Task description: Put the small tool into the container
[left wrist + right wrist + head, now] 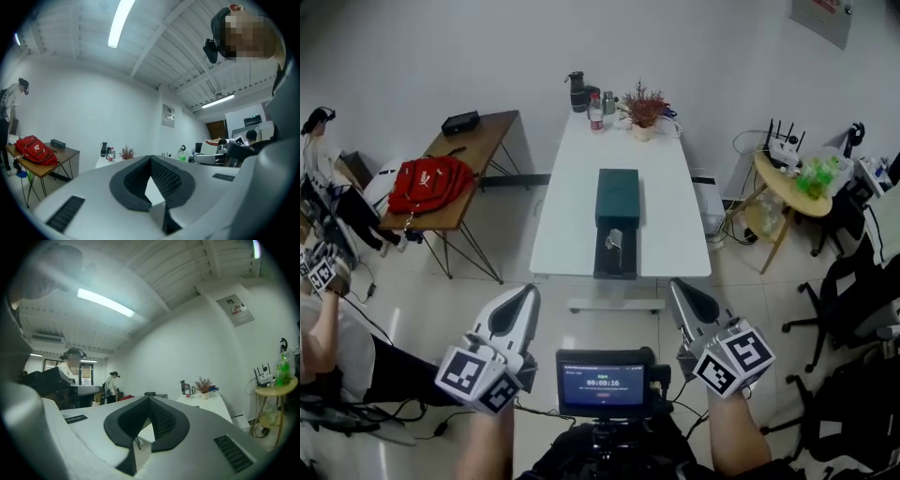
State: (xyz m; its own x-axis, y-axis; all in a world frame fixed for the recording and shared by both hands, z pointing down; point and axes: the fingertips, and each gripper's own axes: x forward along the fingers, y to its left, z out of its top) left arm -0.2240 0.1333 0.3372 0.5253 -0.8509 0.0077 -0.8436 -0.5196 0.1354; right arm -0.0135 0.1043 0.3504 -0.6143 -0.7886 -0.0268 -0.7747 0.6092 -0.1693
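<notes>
Table — long, white, on tiled floor — bears container.

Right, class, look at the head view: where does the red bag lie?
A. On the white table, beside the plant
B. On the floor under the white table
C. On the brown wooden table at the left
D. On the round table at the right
C: the red bag rests on the brown wooden table, apart from the white table that bears the dark green container and the plant.
</notes>
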